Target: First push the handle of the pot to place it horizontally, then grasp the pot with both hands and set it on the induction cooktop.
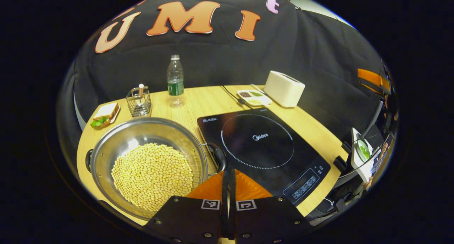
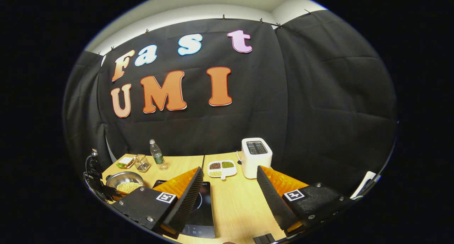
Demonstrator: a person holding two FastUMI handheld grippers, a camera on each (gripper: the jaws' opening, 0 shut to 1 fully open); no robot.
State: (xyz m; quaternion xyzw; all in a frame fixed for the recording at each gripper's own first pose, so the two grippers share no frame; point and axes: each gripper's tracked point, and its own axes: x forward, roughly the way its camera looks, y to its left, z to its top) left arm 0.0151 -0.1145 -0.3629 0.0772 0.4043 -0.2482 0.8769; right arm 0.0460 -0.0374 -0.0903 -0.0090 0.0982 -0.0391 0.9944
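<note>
pot (image 1: 149, 166) of beans on counter (image 1: 198, 102) beside cooktop (image 1: 262, 148), its black handle (image 1: 219, 156) just ahead of clenched left tongs (image 1: 228, 176), apparently poised to push; right tongs (image 2: 230, 187) released, apart.

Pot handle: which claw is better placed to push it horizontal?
Left. Its shut claw sits right at the pot handle beside the cooktop. The right claw hangs open, away from the pot.
</note>
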